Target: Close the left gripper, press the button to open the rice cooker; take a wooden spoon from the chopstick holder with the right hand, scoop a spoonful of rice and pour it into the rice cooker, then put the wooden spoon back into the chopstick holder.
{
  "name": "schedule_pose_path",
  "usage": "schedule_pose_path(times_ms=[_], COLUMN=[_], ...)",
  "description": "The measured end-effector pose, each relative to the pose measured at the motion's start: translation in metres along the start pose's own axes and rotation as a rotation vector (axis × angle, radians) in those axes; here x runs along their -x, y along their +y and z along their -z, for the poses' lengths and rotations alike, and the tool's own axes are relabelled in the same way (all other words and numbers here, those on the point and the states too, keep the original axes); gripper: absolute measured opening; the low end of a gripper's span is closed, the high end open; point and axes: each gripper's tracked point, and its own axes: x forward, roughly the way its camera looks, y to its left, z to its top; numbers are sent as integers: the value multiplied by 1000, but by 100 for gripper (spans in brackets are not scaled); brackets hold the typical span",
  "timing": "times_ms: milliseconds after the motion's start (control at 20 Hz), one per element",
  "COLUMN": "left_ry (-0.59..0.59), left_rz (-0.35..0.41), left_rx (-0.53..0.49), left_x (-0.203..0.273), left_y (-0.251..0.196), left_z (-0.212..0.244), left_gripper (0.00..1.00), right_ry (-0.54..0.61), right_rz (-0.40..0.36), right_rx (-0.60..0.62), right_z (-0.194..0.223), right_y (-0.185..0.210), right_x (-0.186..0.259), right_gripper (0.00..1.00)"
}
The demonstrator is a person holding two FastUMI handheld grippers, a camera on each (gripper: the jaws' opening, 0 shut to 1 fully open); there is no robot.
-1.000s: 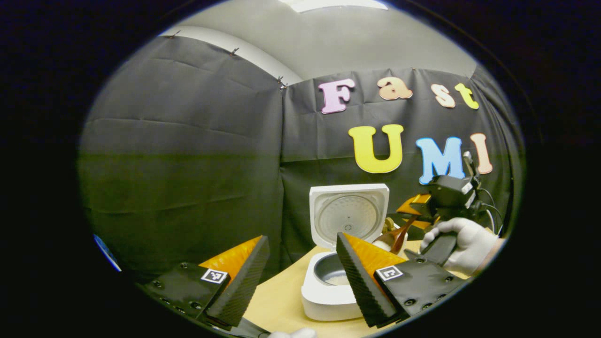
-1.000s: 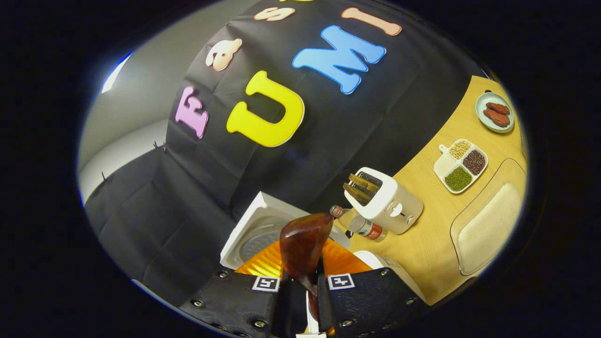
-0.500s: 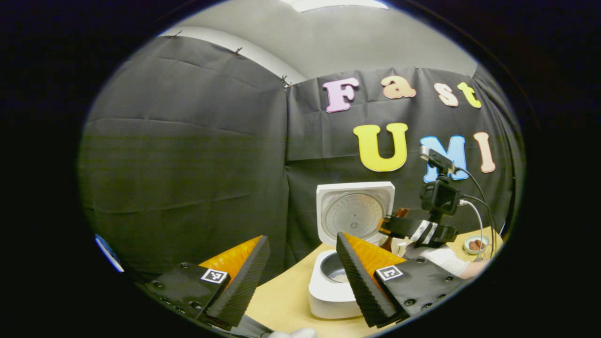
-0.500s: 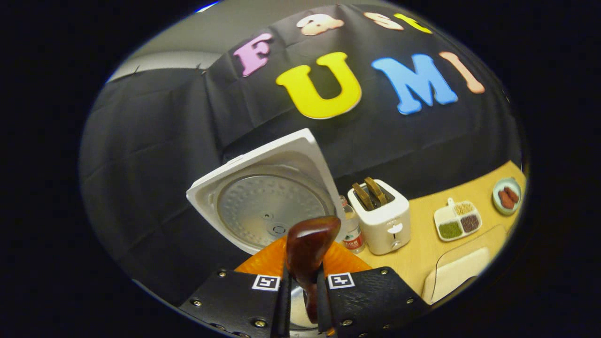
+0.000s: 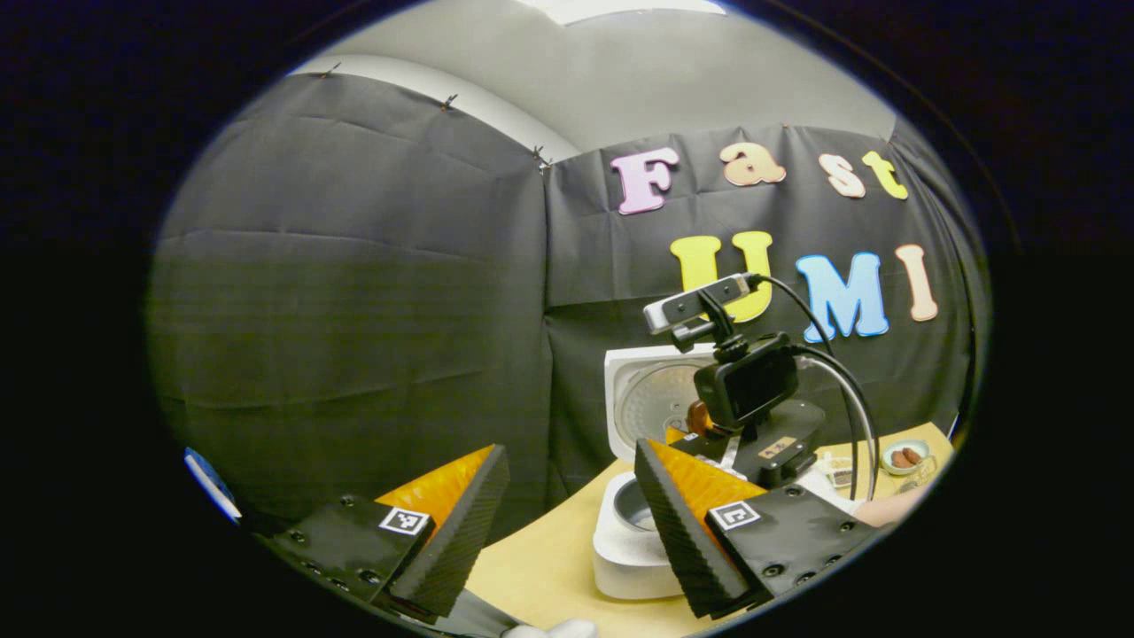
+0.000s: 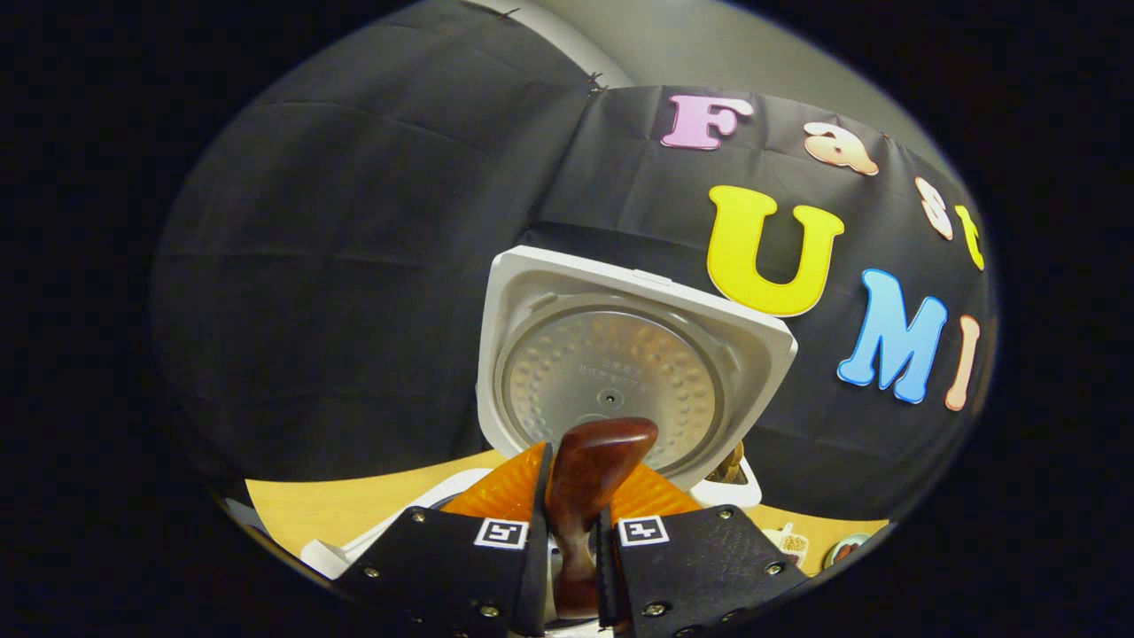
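Note:
The white rice cooker (image 5: 631, 554) stands on the table with its lid (image 5: 640, 399) raised upright. My left gripper (image 5: 567, 523) hangs open in front of it and to the left, holding nothing. Over the cooker's right side is my right gripper (image 5: 709, 443) under its camera block, partly covering the lid. In the right gripper view, my right gripper (image 6: 571, 532) is shut on the dark wooden spoon (image 6: 595, 465), whose bowl points at the lid's metal inner face (image 6: 611, 372). The cooker's white body (image 6: 332, 554) shows just below; whether the spoon carries rice cannot be told.
The light wooden table (image 5: 532, 571) runs under the cooker. A small plate with reddish pieces (image 5: 902, 457) sits at the far right. Part of a white toaster (image 6: 728, 483) and a sectioned dish (image 6: 788, 542) show to the right of the lid. Black cloth walls close the back.
My right gripper swung left with the spoon, from beside the cooker to in front of its lid, and now faces the lid squarely. The left gripper barely moved.

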Motion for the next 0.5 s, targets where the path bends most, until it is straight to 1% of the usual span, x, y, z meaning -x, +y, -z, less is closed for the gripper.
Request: schedule_pose_path(times_ms=[100, 200, 300, 450, 500], left_ry=[2, 1, 1, 1, -2], left_rz=[-5, -7, -5, -1, -1], left_rx=[0, -4, -3, 1, -1], left_x=[1, -1, -1, 1, -1], left_y=[1, 2, 2, 4, 4], left_z=[0, 0, 1, 4, 3], left_gripper=[97, 97, 97, 97, 98], right_ry=[22, 12, 5, -3, -12], right_rz=[-3, 0, -9, -24, -33], right_rx=[17, 51, 31, -88, -153], right_z=[7, 2, 1, -5, -9], right_y=[0, -1, 1, -3, -7], right_x=[-3, -1, 0, 4, 4], right_gripper=[23, 23, 23, 23, 23])
